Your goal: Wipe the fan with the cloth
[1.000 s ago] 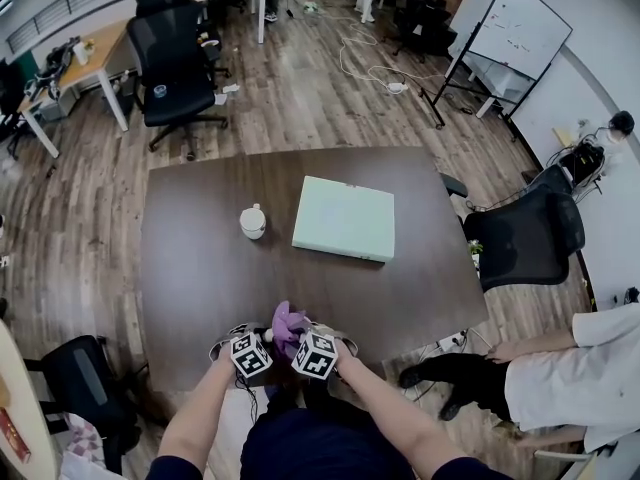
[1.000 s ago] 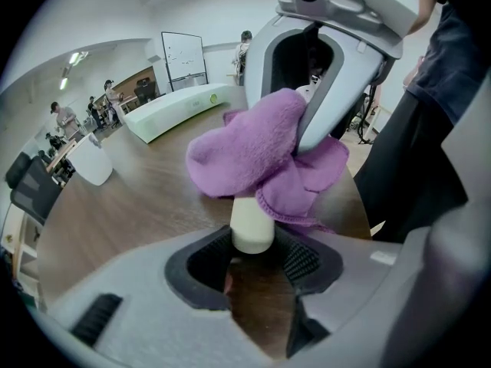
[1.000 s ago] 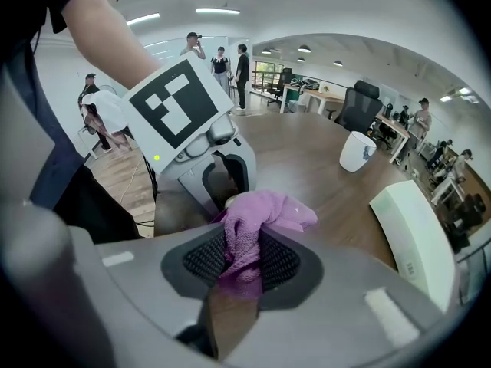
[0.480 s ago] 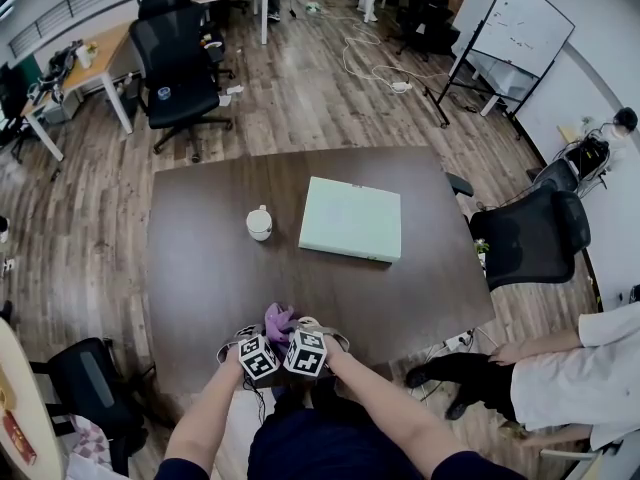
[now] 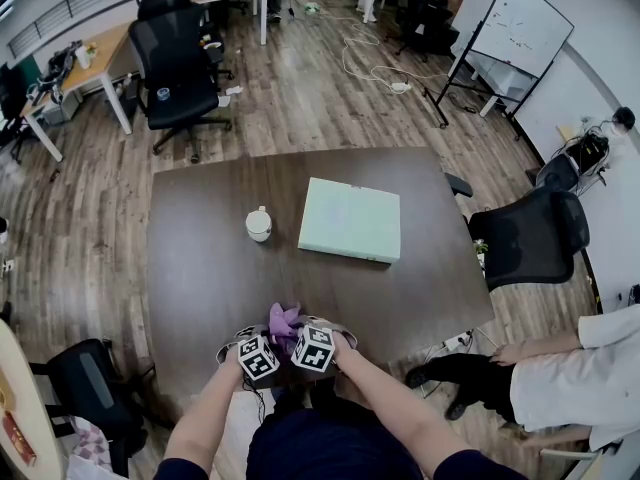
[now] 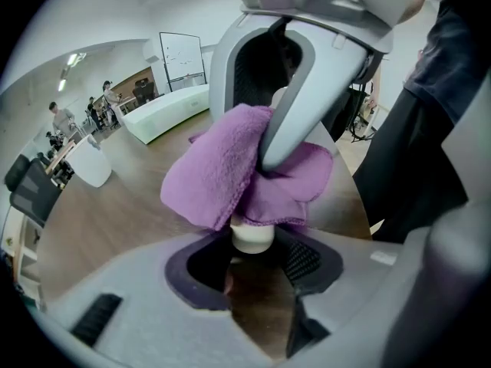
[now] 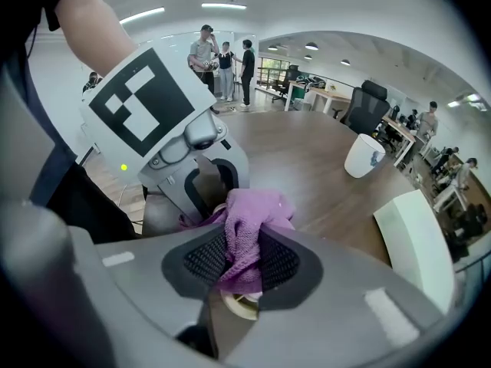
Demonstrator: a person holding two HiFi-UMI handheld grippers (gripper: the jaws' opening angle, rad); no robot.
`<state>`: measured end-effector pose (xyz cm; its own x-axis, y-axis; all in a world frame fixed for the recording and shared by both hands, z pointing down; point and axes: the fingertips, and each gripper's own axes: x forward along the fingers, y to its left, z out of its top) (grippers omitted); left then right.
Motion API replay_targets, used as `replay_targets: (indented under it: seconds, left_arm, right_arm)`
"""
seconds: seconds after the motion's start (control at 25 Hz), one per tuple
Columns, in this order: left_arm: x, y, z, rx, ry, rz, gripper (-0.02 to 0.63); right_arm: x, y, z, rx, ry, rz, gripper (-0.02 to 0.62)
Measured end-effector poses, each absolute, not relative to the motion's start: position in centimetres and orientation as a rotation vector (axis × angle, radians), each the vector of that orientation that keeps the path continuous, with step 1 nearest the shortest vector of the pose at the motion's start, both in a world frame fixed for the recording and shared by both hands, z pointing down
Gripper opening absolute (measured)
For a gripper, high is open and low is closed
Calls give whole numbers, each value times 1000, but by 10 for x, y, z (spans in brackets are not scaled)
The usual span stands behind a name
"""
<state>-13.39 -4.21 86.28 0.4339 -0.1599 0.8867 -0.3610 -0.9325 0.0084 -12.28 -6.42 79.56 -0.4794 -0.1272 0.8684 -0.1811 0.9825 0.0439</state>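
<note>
While pinched between right fingers (image 7: 205,261), cloth (image 7: 257,213) (purple), atop fan (image 6: 252,238)

One dark brown wooden desk (image 5: 200,288) carries one white cup (image 5: 258,224) and one pale green flat box (image 5: 350,220), with one purple terry cloth (image 5: 283,320) and one small white fan (image 6: 252,238) at its near edge.

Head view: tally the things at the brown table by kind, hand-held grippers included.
White round cup: 1
Pale green flat box: 1
Purple fleecy cloth: 1
Small white fan, mostly under the cloth: 1
Hand-held grippers: 2, left hand-held gripper and right hand-held gripper
Total: 6
</note>
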Motion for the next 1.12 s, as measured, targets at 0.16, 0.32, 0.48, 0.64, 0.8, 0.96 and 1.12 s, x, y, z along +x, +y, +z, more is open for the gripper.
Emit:
replay_targets:
  seconds: [0.16, 0.32, 0.48, 0.64, 0.8, 0.96, 1.12]
  left_arm:
    - [-135, -41, 863, 2487, -454, 1506, 181]
    - [-134, -42, 861, 2487, -459, 1509, 181]
    - [-133, -44, 863, 2483, -462, 1524, 181]
    - [-132, -44, 862, 2477, -463, 1529, 181]
    - [-134, -45, 863, 2479, -468, 1545, 181]
    - [-135, -40, 864, 2469, -468, 1542, 181]
    - [-133, -41, 862, 2465, -481, 1547, 181]
  right_arm:
    - [-114, -73, 790, 275, -2090, 89, 107]
    - [-95, -82, 789, 331, -2086, 127, 107]
    - [-76, -91, 789, 396, -2089, 184, 107]
    - [-58, -98, 787, 461, -2081, 223, 109]
    - [-40, -99, 788, 520, -2077, 272, 107]
    - [-25, -93, 793, 566, -2055, 303, 107]
    - [-5, -81, 802, 578, -2022, 328, 109]
